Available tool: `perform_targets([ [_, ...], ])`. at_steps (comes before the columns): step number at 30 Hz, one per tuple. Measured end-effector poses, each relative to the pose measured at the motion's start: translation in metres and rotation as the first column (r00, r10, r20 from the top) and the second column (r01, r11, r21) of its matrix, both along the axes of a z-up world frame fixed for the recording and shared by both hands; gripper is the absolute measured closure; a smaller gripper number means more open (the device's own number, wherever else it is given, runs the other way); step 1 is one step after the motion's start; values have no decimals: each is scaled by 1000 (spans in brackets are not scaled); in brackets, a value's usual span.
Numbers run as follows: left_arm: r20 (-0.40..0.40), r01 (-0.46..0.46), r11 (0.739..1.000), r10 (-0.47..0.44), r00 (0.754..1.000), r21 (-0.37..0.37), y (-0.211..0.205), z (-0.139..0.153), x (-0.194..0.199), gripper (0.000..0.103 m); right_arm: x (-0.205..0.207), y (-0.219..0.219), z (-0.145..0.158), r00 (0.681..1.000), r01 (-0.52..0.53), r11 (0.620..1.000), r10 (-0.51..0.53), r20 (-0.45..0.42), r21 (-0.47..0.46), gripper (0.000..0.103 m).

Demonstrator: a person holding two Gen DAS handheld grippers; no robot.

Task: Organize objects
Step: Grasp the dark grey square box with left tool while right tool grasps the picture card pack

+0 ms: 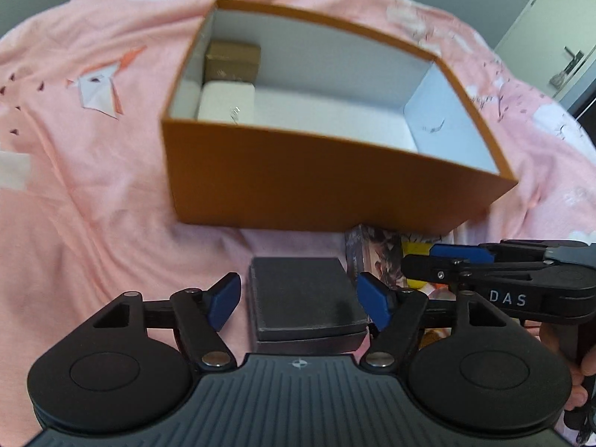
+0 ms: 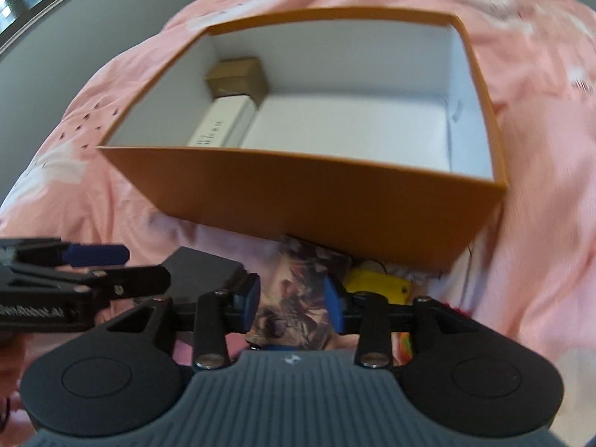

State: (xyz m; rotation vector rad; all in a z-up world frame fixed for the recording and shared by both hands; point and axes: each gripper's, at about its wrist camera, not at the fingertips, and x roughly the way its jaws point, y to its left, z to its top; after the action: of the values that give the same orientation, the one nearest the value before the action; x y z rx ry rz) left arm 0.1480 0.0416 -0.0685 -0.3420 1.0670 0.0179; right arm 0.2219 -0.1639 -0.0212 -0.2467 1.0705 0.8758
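An open orange box with a white inside sits on the pink bed. In its far left corner lie a brown carton and a white carton. My left gripper is open around a black box in front of the orange box, pads a little off its sides. My right gripper is open around an illustrated card box lying just right of it.
A yellow object lies right of the card box, against the orange box's front wall. The pink printed bedsheet spreads all round. A grey wall and a door stand at the far right.
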Motion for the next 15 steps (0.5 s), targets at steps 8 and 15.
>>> perform_targets([
  [8,-82,23,999,-20,996,41,-14,-15,15,14,14,-7,-13,995,47,998,-43,-94,40,49],
  [15,-127,56,997,-48,991,61,-18,-29,23,10,25,-10,-26,984,84,996,-77,-163,36,49],
])
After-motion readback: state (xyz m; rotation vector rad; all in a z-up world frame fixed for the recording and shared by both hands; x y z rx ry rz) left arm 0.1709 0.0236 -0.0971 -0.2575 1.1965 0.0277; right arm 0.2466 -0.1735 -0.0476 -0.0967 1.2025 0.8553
